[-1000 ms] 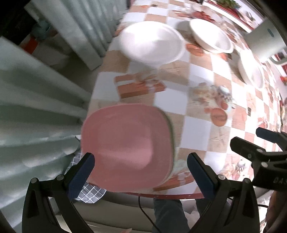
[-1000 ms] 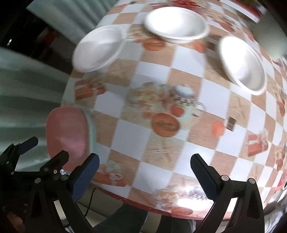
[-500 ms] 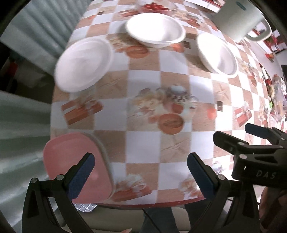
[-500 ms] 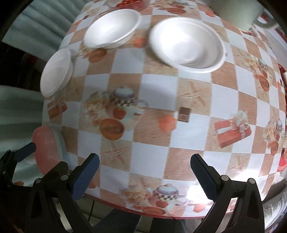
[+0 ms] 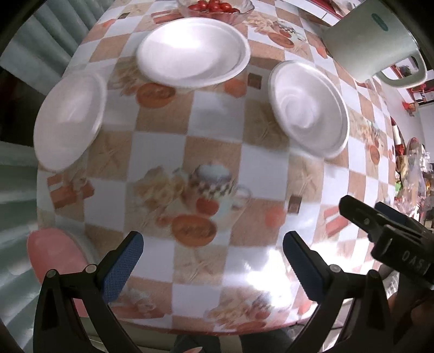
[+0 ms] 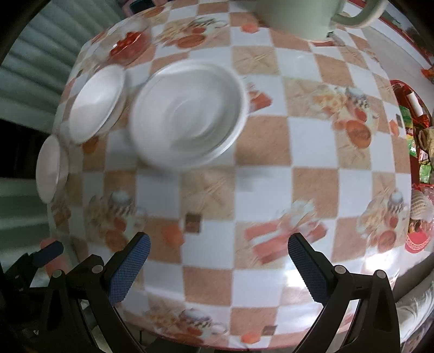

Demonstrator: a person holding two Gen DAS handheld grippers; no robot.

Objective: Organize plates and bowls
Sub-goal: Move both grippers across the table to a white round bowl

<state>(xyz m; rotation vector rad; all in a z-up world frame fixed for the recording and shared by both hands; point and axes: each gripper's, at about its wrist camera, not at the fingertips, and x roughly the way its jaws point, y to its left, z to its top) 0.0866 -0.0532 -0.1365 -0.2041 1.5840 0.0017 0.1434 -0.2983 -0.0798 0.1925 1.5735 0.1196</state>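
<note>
- While both views are smeared by blur, the layout reads clearly: a table under a glossy checkered cloth (image 5: 211, 152) of tan and white squares printed with teapots and gift boxes.
- Left gripper (image 5: 211, 267): black frame, blue textured pads, jaws spread wide with nothing between them, hovering over the near edge of the table.
- Right gripper (image 6: 217, 268): same build, jaws likewise spread and empty, over the near part of the cloth. In the left wrist view it shows at the right edge (image 5: 385, 230).
- Three round white foam bowls sit on the cloth, apart from one another.
- Left white bowl (image 5: 69, 122) lies near the left table edge; also seen small at far left in the right wrist view (image 6: 50, 168).
- Middle white bowl (image 5: 192, 51) sits farther back, just in front of a clear glass dish of red cherry tomatoes (image 5: 214, 6).
- Right white bowl (image 5: 309, 108) lies to the right; in the right wrist view it is the large one ahead of the jaws (image 6: 187, 114).
- Pink square plate (image 5: 54, 252) sits at the near left corner; something pale seems stacked under it, hard to tell.
- Pale green plastic jug (image 5: 371, 40) with a handle stands at the far right.
- Pale curtain folds (image 5: 16, 190) hang to the left of the table.
</note>
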